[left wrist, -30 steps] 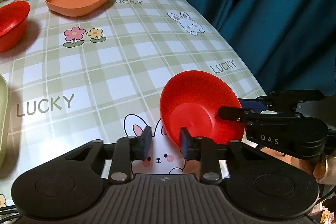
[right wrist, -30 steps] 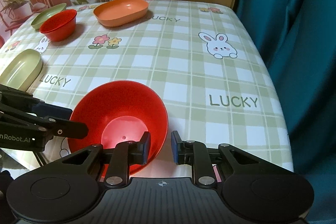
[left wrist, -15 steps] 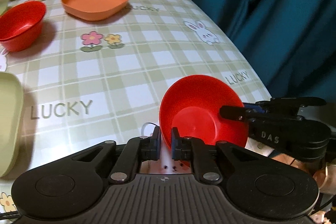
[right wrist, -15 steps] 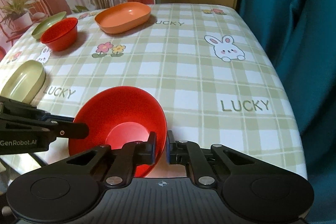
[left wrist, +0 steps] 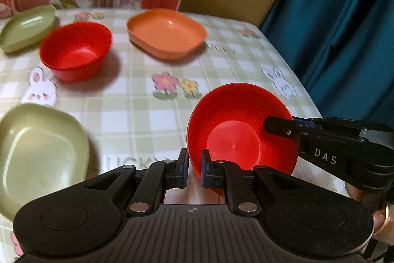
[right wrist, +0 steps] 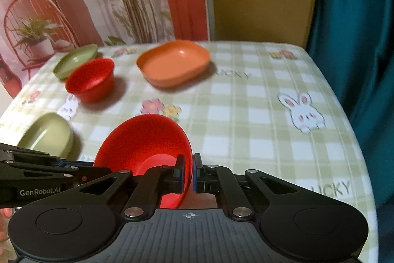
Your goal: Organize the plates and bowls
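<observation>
The red bowl (left wrist: 240,130) is pinched from two sides at once. Its near rim is clamped between the pads of the left gripper (left wrist: 194,170), the jaws drawn in tight on the thin plastic wall, one pad outside the bowl and one inside. In the right wrist view the same bowl (right wrist: 145,139) is gripped at its right-hand rim by the right gripper (right wrist: 188,175), jaws pressed together on the wall in the same way. The bowl is tilted, its mouth turned up and away from both tools, and its underside is hidden, so whether it touches the cloth cannot be told.

From the left gripper, the right gripper (left wrist: 283,126) is seen entering from the right, its fingers reaching over the bowl's far rim; a fingertip of the person's hand (left wrist: 380,232) shows at the lower right edge. From the right gripper, the left gripper (right wrist: 81,174) is seen coming in from the left.

Ahead of both tools, a checked tablecloth (right wrist: 246,115) with rabbits, flowers and lettering is spread out. Straight ahead and farther off, an orange dish (left wrist: 166,33) is seen; ahead to the left, a second red bowl (left wrist: 75,49); behind that, at the far left, a green dish (left wrist: 27,27). Close on the left of the left gripper, another green dish (left wrist: 40,147) is set down. To the right of the table a teal curtain (right wrist: 357,16) hangs.
</observation>
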Demonstrator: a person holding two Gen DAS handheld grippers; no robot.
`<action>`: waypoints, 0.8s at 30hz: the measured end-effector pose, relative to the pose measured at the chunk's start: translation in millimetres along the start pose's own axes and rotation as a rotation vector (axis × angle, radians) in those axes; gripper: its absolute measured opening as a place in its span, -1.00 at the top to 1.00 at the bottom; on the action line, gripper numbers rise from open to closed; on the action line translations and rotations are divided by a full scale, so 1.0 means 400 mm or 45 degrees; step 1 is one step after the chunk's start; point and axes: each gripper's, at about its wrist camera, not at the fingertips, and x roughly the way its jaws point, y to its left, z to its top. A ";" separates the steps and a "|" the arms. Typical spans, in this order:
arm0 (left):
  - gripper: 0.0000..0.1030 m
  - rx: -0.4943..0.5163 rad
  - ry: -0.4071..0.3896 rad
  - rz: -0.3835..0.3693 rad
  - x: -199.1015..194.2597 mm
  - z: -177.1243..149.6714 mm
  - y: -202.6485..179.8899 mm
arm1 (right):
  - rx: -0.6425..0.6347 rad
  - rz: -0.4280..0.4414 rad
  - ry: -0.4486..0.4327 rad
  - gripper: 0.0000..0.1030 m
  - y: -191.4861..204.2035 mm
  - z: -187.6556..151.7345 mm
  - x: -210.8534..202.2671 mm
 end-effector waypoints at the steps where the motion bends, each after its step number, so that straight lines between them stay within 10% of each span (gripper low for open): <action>1: 0.79 -0.007 -0.008 0.008 -0.005 0.006 0.004 | -0.005 0.005 -0.012 0.89 0.007 0.011 0.002; 24: 0.79 -0.108 -0.146 0.109 -0.136 0.106 0.142 | -0.063 0.100 -0.124 0.89 0.169 0.167 0.035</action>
